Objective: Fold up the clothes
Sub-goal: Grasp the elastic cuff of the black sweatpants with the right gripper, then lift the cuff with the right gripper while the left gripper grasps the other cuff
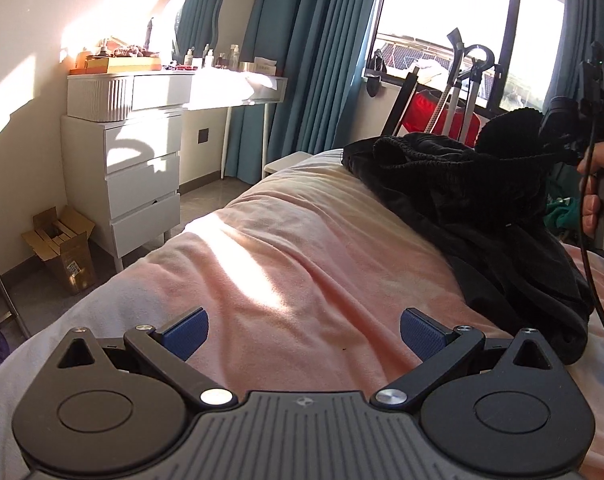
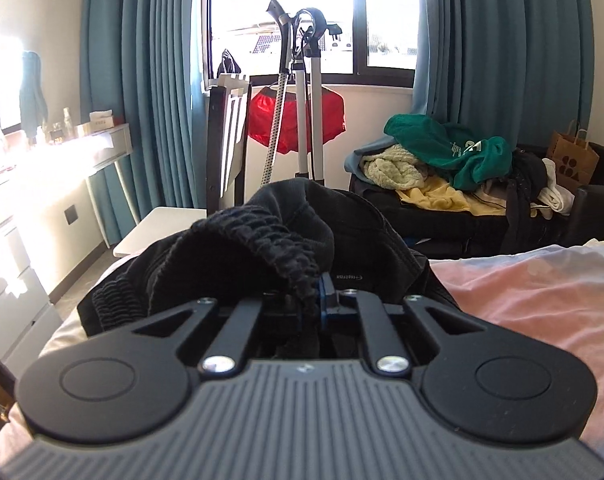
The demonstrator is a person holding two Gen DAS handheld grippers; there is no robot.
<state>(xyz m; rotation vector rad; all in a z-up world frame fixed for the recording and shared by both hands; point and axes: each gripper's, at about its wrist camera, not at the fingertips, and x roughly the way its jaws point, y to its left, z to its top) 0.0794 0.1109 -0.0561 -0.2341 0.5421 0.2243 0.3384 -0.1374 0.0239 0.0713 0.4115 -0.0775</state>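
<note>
Right tool [image 2: 316,294] pinched tight on the ribbed hem of a black garment [image 2: 261,240] heaped just ahead of it on the bed [image 1: 302,248]; left tool [image 1: 304,338], jaws wide and empty, hovers with the garment off to its right; folding barely begun, no fold made

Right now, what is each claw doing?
Left claw: open, empty, over the pink blanket.
Right claw: closed on the black garment.
</note>
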